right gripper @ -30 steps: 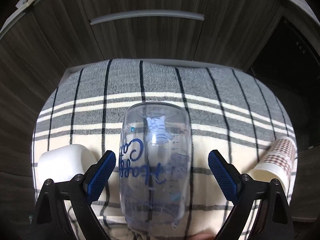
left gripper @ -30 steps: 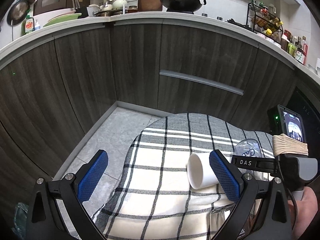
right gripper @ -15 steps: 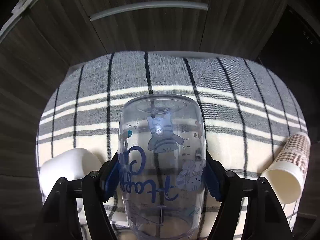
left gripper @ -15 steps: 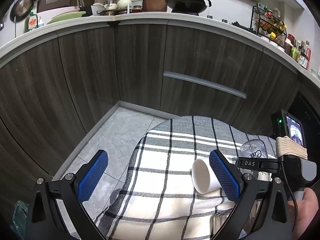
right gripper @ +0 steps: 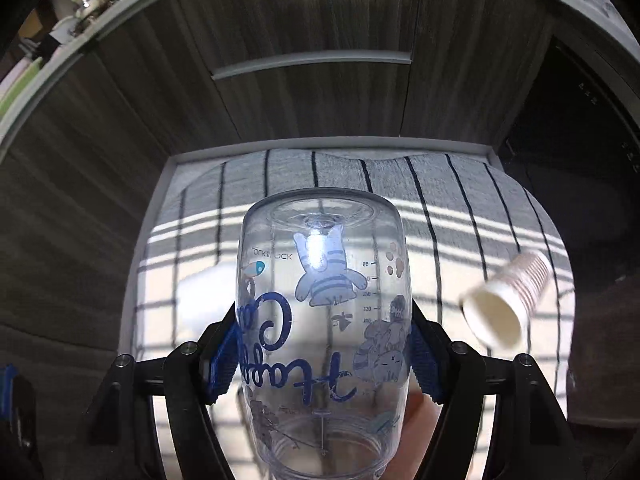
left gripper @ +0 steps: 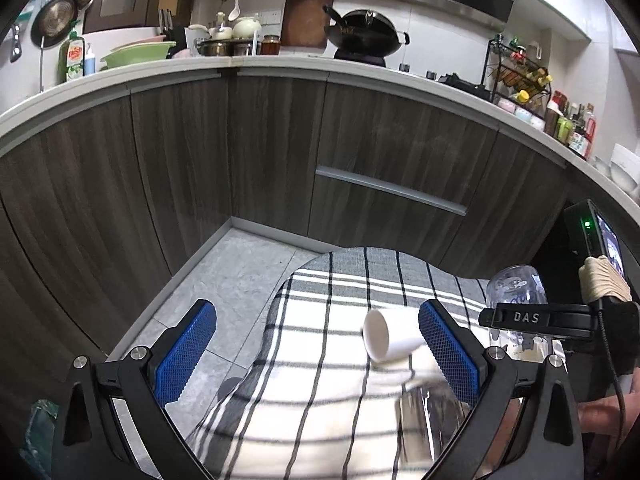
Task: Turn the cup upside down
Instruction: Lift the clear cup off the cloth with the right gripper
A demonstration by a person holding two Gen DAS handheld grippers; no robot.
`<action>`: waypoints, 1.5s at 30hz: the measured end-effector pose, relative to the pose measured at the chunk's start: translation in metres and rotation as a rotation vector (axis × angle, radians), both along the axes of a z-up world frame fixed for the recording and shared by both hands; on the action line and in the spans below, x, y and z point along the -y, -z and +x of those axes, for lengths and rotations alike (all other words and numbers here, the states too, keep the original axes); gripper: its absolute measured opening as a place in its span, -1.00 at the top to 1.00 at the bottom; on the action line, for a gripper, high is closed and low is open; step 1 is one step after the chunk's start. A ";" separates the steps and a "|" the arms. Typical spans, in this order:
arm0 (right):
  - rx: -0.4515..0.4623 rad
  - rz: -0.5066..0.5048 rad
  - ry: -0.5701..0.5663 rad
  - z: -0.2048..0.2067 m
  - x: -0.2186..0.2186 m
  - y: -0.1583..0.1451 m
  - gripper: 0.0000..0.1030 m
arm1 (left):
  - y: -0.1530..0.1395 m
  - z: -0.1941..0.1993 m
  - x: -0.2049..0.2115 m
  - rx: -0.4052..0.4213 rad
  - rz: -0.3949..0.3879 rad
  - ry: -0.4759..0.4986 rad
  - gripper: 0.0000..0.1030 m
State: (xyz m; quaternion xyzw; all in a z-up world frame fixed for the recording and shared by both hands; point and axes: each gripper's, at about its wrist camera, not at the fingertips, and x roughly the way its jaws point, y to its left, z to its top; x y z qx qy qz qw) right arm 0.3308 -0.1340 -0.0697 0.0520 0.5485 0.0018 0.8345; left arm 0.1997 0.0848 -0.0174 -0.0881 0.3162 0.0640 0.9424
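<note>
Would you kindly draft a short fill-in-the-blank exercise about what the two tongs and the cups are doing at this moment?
1. The right tongs are shut on the clear plastic cup with blue lettering, whose base points ____ from the camera.
2. The left tongs are ____ and hold nothing.
3. The plain white paper cup lies on its ____ on the checked grey-and-cream cloth.
4. The paper cup with a brown check pattern lies to the ____ of the clear cup in the right wrist view.

Missing words: away; open; side; right

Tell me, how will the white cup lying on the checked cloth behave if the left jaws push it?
The white cup lies on its side, so it will likely roll in a curve. It looks empty and thin, so probably light and easily crushed. The checked cloth may slow it.
</note>
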 end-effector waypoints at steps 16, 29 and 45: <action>-0.063 0.037 -0.023 -0.165 -0.022 0.008 -0.39 | 0.007 -0.130 -0.013 -0.051 0.054 0.049 -1.00; -0.099 -0.017 0.036 -0.218 -0.031 0.070 -0.39 | 0.054 -0.164 -0.016 -0.149 0.061 0.064 -1.00; -0.145 -0.028 0.072 -0.223 -0.025 0.103 -0.39 | 0.061 -0.166 -0.008 -0.171 0.066 0.093 -1.00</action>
